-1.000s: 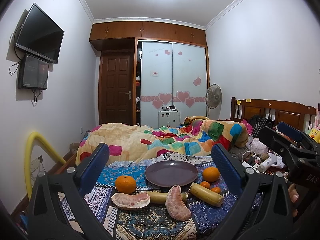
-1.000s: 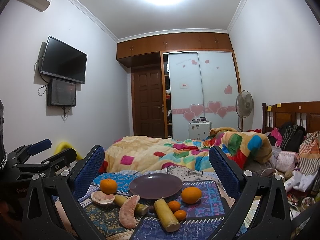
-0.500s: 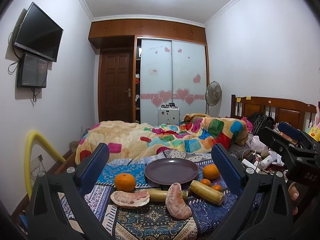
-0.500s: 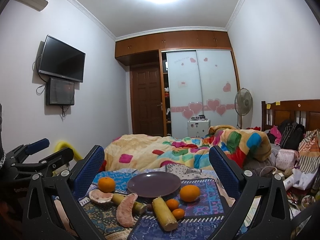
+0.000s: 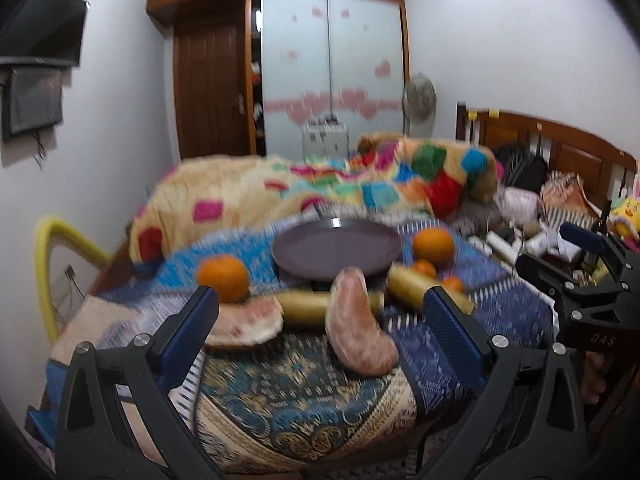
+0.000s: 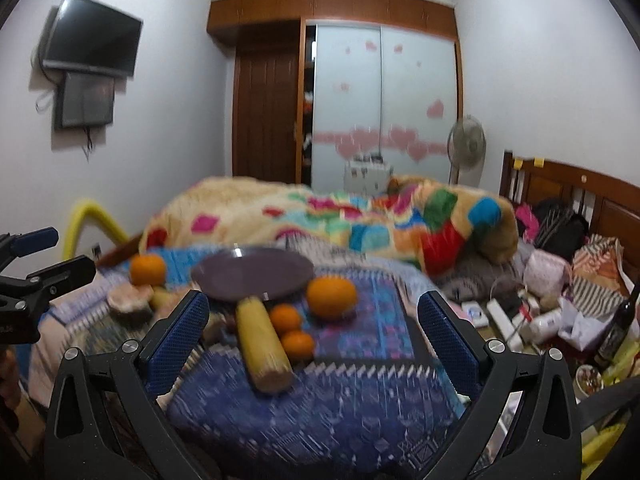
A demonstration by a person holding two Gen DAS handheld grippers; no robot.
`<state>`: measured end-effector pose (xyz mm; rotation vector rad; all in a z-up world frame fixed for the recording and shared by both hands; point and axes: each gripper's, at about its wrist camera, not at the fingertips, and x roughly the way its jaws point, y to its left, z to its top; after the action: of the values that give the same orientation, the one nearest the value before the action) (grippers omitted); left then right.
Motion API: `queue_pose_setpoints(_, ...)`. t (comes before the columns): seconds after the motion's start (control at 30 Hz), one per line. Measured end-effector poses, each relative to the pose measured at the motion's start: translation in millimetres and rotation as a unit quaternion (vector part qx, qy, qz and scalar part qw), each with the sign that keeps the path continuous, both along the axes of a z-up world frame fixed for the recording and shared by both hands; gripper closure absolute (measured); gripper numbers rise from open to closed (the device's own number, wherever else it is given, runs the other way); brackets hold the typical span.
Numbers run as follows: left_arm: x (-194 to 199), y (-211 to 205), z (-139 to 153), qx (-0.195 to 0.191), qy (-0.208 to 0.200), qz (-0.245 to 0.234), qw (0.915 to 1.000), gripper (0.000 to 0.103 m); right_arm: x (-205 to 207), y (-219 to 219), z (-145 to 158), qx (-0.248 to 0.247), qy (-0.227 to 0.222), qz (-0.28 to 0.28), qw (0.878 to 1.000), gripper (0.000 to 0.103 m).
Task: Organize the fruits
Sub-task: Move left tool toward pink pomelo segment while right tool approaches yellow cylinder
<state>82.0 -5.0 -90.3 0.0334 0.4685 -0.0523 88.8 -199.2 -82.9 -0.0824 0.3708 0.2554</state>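
Note:
A purple plate [image 5: 336,246] [image 6: 252,274] lies empty on a patterned cloth. Around it are two oranges [image 5: 223,278] [image 5: 434,245], two small tangerines [image 6: 285,318], two yellowish cane pieces [image 6: 262,346] [image 5: 308,307] and two pomelo pieces [image 5: 358,330] [image 5: 244,320]. My left gripper [image 5: 320,332] is open and empty, just short of the upright pomelo wedge. My right gripper [image 6: 312,334] is open and empty, with the near cane piece and tangerines between its fingers' line of sight. Both views are blurred by motion.
The patterned cloth [image 5: 304,392] covers a low table at the bed's foot. A bright patchwork quilt [image 5: 320,188] is heaped behind. Clutter and a dark bottle [image 6: 618,326] lie at the right. A yellow tube [image 5: 60,240] stands at the left wall.
Both grippers have moved forward and tilted down toward the fruit, which now looms larger. Both stay open. Nothing on the cloth has moved.

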Motion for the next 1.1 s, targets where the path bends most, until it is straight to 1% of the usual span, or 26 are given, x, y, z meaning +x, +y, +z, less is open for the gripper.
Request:
queue_pose_setpoints(0.13,19.3,-0.4,-26.7,-0.015,0.045,-0.003,0.9989,0.0,7.6,0.8,-13.3,-0.019,0.025,-0.003,0.999,0.0)
queue_pose_setpoints(0.23,28.1,-1.6,-41.2,-0.02,0.064,-0.006,0.9978,0.001,11.5,2.4,-21.4,-0.028,0.038,0.007,0.999,0.0)
queue_pose_setpoints(0.27,31.3,-2.5,-44.5,-0.019,0.069,-0.006,0.9974,0.005,12.9,3.6,-23.6,-0.028,0.041,0.011,0.999,0.0)
queue_pose_setpoints(0.3,34.6,-4.6,-48.4,-0.018,0.075,-0.009,0.997,0.012,14.8,4.5,-26.7,-0.027,0.043,0.015,0.999,0.0)
queue_pose_setpoints(0.37,41.1,-7.9,-56.1,-0.02,0.093,-0.02,0.9953,0.018,17.4,6.1,-31.1,-0.027,0.052,0.024,0.998,0.0)
queue_pose_setpoints(0.47,46.8,-10.4,-62.9,-0.027,0.105,-0.031,0.9937,0.022,24.1,8.2,-38.2,-0.016,0.067,0.045,0.997,0.001)
queue_pose_setpoints(0.57,51.8,-14.3,-66.7,-0.023,0.111,-0.034,0.9929,0.024,27.8,9.8,-42.9,-0.009,0.082,0.061,0.995,0.014)
queue_pose_setpoints(0.67,57.0,-15.1,-69.6,-0.029,0.119,-0.038,0.9917,0.026,33.0,13.5,-46.7,0.0,0.098,0.081,0.992,0.027)
queue_pose_setpoints(0.73,60.1,-15.8,-72.4,-0.034,0.126,-0.04,0.9907,0.03,34.7,17.0,-48.6,0.004,0.109,0.094,0.99,0.029)
queue_pose_setpoints(0.77,63.1,-15.5,-73.0,-0.036,0.128,-0.042,0.9902,0.032,35.1,19.1,-49.9,0.004,0.112,0.098,0.989,0.032)
queue_pose_setpoints(0.83,65.4,-16.2,-74.5,-0.045,0.132,-0.047,0.9891,0.038,36.5,23.9,-52.4,0.002,0.119,0.105,0.987,0.039)
queue_pose_setpoints(0.87,65.9,-16.3,-74.9,-0.047,0.133,-0.049,0.9888,0.044,36.5,25.7,-52.8,0.002,0.121,0.106,0.987,0.045)
queue_pose_setpoints(0.9,66.4,-17.9,-75.3,-0.047,0.134,-0.049,0.9887,0.045,36.6,27.3,-53.5,0.004,0.124,0.109,0.986,0.048)
queue_pose_setpoints(0.93,66.0,-18.7,-75.0,-0.045,0.132,-0.047,0.9891,0.046,37.4,28.4,-53.8,0.005,0.127,0.111,0.986,0.049)
queue_pose_setpoints(1.0,65.4,-19.9,-74.5,-0.042,0.132,-0.044,0.9894,0.046,37.6,29.8,-54.7,0.007,0.132,0.11,0.985,0.06)
queue_pose_setpoints(1.03,64.2,-20.0,-74.2,-0.041,0.132,-0.046,0.9893,0.046,35.9,30.5,-54.6,0.005,0.13,0.104,0.986,0.061)
queue_pose_setpoints(1.1,60.9,-19.5,-72.9,-0.04,0.135,-0.05,0.9888,0.047,34.1,30.7,-53.1,0.005,0.132,0.104,0.986,0.067)
